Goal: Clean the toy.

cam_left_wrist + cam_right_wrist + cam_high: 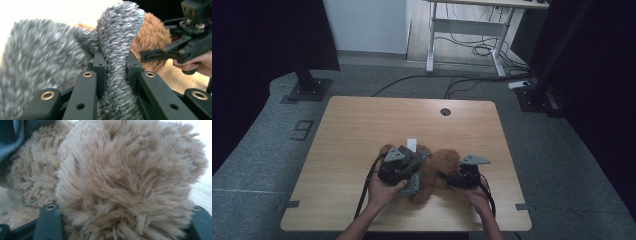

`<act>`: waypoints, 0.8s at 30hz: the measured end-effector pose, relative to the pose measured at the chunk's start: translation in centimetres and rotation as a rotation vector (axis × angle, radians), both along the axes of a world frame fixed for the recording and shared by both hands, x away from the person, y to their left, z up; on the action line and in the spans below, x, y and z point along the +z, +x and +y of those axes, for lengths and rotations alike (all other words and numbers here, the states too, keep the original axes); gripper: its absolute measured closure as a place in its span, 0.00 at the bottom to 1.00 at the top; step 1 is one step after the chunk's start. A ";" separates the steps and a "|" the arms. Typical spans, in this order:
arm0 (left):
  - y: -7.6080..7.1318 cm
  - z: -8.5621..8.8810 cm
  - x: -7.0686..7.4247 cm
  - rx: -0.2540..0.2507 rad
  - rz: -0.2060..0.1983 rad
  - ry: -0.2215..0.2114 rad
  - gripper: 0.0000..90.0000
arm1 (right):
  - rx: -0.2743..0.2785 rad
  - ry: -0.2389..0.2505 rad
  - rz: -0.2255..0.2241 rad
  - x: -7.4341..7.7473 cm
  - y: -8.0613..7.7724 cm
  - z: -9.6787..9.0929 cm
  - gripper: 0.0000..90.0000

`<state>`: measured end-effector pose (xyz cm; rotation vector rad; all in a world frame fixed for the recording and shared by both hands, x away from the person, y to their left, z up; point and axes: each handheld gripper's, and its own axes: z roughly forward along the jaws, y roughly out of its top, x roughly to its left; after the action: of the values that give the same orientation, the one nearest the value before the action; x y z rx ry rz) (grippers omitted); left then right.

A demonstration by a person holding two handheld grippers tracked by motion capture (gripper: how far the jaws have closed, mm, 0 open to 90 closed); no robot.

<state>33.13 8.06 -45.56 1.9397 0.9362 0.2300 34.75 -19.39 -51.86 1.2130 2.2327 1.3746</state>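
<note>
A brown plush toy (pixel 444 167) lies near the front middle of the wooden table (pixel 357 130), with a fuzzy grey garment (pixel 50 55) on it. A white tag (pixel 411 144) sticks out behind it. My left gripper (pixel 116 60) is shut on a fold of the grey garment, which stands up between its jaws. My right gripper (pixel 123 220) comes in from the toy's right side. A rounded brown plush part (pixel 130 177) fills the gap between its jaws, and fur spills over both. In the high view the left gripper (pixel 414 170) and right gripper (pixel 452 177) sit close together at the toy.
A round cable hole (pixel 445 111) sits near the table's far edge. Beyond the table stand a white desk frame (pixel 467 30) and floor cables (pixel 472 80). Black stands (pixel 307 80) flank the table's far corners.
</note>
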 end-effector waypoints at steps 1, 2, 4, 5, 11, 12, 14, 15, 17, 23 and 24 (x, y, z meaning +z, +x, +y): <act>0.2 -0.3 0.5 -0.002 -0.008 0.001 0.83 | -0.003 -0.002 -0.008 0.0 -0.1 0.0 0.41; 0.4 -0.6 1.1 -0.001 -0.018 0.001 0.83 | -0.004 -0.004 -0.015 -0.1 -0.3 0.1 0.42; 0.9 -1.5 2.1 -0.007 -0.032 -0.005 0.83 | -0.004 -0.008 -0.037 -0.1 -0.5 0.1 0.43; 1.2 -2.2 2.6 -0.010 -0.036 -0.007 0.83 | -0.007 -0.007 -0.046 -0.1 -0.6 0.1 0.45; 3.5 -6.8 3.2 -0.021 -0.028 0.026 0.83 | -0.023 -0.022 -0.114 -0.3 -1.1 0.4 0.49; 3.8 -7.5 3.1 -0.022 -0.023 0.033 0.83 | -0.029 -0.025 -0.125 -0.4 -1.2 0.5 0.49; 4.4 -9.0 2.7 -0.026 -0.006 0.040 0.83 | -0.035 -0.027 -0.140 -0.4 -1.3 0.5 0.49; 4.6 -9.6 2.4 -0.037 0.000 0.059 0.83 | -0.039 -0.030 -0.152 -0.5 -1.3 0.6 0.49; 4.8 -10.8 1.3 -0.045 0.007 0.107 0.83 | -0.044 -0.036 -0.173 -0.6 -1.4 0.7 0.50; 4.6 -9.3 1.0 -0.010 -0.003 0.112 0.84 | -0.063 -0.060 -0.212 -0.8 -1.6 0.8 0.51; 4.7 -8.7 1.1 0.005 -0.009 0.133 0.84 | -0.076 -0.067 -0.226 -0.8 -1.7 1.0 0.51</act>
<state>37.81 -0.64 -44.49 2.0561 0.9400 0.3104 33.08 -18.42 -52.69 1.0519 2.0394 1.3247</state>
